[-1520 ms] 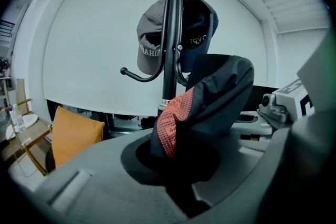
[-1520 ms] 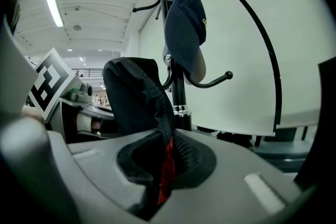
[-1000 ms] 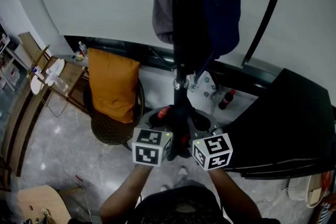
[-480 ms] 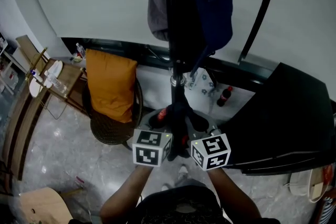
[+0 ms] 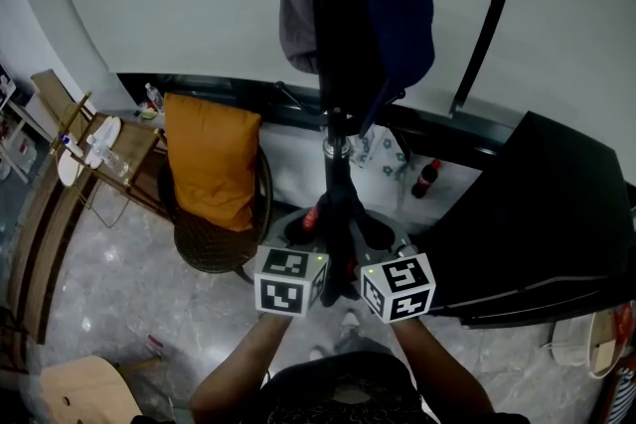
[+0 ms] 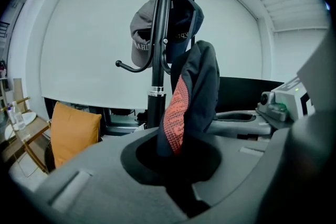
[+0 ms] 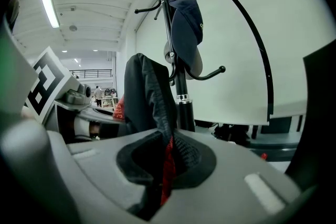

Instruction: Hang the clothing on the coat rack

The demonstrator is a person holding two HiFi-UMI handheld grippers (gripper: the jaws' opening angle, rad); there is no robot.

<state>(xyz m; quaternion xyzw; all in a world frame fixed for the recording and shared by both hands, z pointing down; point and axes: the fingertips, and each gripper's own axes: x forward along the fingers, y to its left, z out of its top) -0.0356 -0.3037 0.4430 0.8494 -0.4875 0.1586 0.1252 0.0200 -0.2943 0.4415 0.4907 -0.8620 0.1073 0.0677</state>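
A black coat rack (image 5: 333, 65) stands straight ahead, with a grey cap (image 5: 294, 10) and a navy cap (image 5: 405, 5) hanging on its hooks. Low in front of the pole, my two grippers hold a dark garment with a red mesh lining (image 5: 338, 218) bunched between them. In the left gripper view, my left gripper (image 6: 176, 165) is shut on a fold of the garment (image 6: 191, 86), which rises in front of the rack (image 6: 159, 44). My right gripper (image 7: 163, 170) is shut on another fold of the garment (image 7: 147, 102), just left of the rack (image 7: 178, 60).
A wicker chair with an orange cushion (image 5: 211, 164) stands left of the rack's base. A black curved pole (image 5: 492, 15) and a large black surface (image 5: 547, 223) are on the right. A cola bottle (image 5: 425, 179) stands by the wall. Wooden furniture (image 5: 60, 174) lines the left.
Both grippers and the garment keep their place in front of the pole. Only the head view has shifted slightly, so the rack sits a little further left.
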